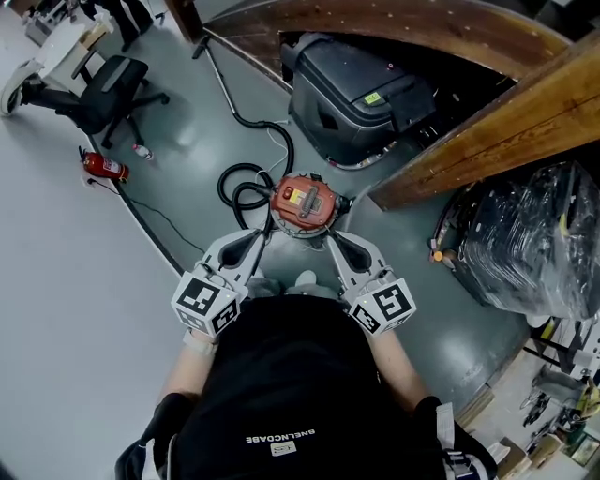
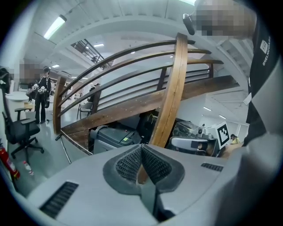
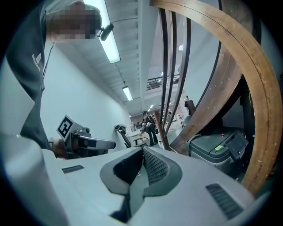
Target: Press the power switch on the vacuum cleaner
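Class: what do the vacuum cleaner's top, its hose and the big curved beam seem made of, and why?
Vacuum cleaner top: likely moulded plastic, glossy red-orange sheen. Hose: probably flexible black rubber or plastic, coiled in loops. Curved beam: wood, brown with visible grain, varnished look.

The left gripper and right gripper sit just beside the red vacuum cleaner, with a hose coiled at its left.

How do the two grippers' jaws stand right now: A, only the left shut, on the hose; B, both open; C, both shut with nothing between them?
C: each gripper's own view shows the left gripper and the right gripper with jaws closed together and nothing held between them.
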Demonstrator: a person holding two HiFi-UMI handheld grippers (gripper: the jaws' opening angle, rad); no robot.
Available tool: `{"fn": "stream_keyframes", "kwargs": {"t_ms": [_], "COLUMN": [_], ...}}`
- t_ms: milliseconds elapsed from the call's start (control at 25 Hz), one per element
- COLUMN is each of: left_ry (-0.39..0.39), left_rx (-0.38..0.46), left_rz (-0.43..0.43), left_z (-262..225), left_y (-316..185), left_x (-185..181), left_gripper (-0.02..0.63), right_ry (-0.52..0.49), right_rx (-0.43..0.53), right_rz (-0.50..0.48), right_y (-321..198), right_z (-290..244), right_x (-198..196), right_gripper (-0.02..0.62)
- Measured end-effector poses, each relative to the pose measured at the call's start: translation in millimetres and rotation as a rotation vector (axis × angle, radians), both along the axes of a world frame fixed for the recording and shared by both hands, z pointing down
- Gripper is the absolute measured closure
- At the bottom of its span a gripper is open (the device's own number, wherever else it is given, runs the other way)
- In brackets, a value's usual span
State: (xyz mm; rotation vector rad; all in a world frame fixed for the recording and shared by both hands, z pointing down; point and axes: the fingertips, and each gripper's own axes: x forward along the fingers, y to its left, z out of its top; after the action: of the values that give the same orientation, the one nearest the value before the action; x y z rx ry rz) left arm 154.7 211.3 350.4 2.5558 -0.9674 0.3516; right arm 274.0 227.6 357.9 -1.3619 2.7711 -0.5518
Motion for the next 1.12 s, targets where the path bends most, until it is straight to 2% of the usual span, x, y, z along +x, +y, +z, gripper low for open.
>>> {"fn": "stream_keyframes", "kwargs": {"t_ms": [280,520,680,1120], "left_ry": [-0.021,-0.01,0.012,0.058], "left_rx": [-0.006,-0.026,-0.039,-0.068], "left_rz": [-0.005,-0.008,-0.009,0.014], "left_z": [3,15,19,29], "left_y": [-1,-23,-52,-142], "left_x": [10,-4,-31,-141], "left_gripper": [0.591,0.591,0.591,0.591], "right_ry": [-0.023,-0.003,0.021,0.084], "right_rx": [-0.029,-0.052,-0.066,-0.125], "right_rz": [0.037,0.03,0.02,0.025], "right_y": [1,-18,-47,-145], "right_z": [11,18,18,21], "right_x": [22,6,-22,-130], "right_gripper": [0.568,0.568,0.568,0.568]}}
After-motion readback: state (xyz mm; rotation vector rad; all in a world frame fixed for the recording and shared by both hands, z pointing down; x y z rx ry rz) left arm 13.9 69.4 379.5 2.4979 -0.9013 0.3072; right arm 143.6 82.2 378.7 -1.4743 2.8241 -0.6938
